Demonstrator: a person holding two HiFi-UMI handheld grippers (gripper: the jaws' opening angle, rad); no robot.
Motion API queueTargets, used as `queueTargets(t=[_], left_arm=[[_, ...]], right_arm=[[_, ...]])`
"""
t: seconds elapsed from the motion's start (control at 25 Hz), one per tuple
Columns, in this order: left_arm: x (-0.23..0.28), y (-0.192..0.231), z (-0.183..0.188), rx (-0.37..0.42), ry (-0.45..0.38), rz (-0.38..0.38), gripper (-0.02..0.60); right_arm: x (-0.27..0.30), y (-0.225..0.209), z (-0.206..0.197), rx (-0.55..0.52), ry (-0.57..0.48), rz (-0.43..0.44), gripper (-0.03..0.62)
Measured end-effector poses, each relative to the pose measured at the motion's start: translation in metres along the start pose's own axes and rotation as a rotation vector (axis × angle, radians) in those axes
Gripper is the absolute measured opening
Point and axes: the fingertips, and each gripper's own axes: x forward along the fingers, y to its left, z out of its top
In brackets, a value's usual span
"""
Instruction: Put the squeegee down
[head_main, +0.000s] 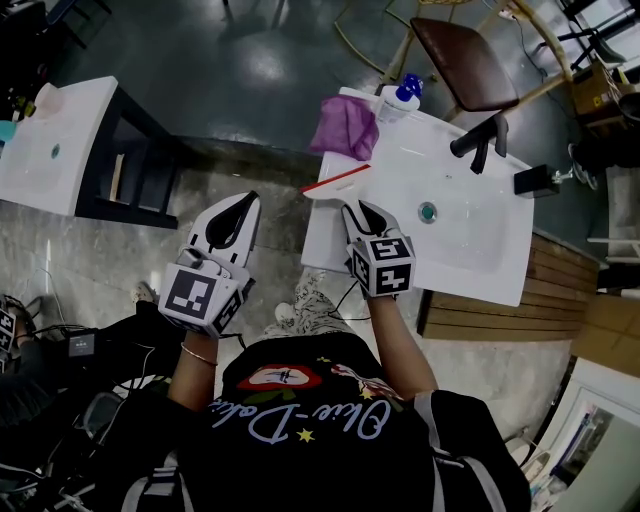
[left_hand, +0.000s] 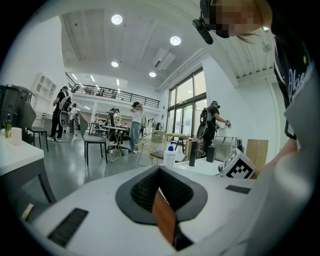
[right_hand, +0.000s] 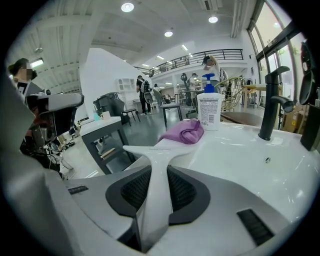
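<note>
The squeegee (head_main: 338, 180), with a white handle and a red blade, lies across the near left corner of the white sink top (head_main: 470, 262). My right gripper (head_main: 358, 212) is shut on its handle. In the right gripper view the handle (right_hand: 156, 152) runs out from between the pads of the right gripper (right_hand: 152, 175) to the T-shaped head at the sink top's rim (right_hand: 240, 150). Whether the head rests on the rim I cannot tell. My left gripper (head_main: 240, 205) hangs left of the sink over the floor, with its jaws together and nothing held; the left gripper view shows its pads (left_hand: 162, 187) meeting.
A purple cloth (head_main: 345, 127) (right_hand: 184, 133) and a soap bottle with a blue pump (head_main: 398, 100) (right_hand: 209, 109) sit at the sink's far left corner. A black faucet (head_main: 480, 138) (right_hand: 272, 102) stands behind the basin. A brown chair (head_main: 465, 62) is beyond the sink, and another white table (head_main: 50, 150) stands far left.
</note>
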Motion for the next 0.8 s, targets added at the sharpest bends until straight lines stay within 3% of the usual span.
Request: queueTargets(t=[0.8], left_arm=[[-0.0037, -0.0013, 0.0016, 0.004, -0.006, 0.015, -0.003]], right_arm=[[0.0009, 0.0031, 0.0001, -0.015, 0.008, 0.017, 0.113]])
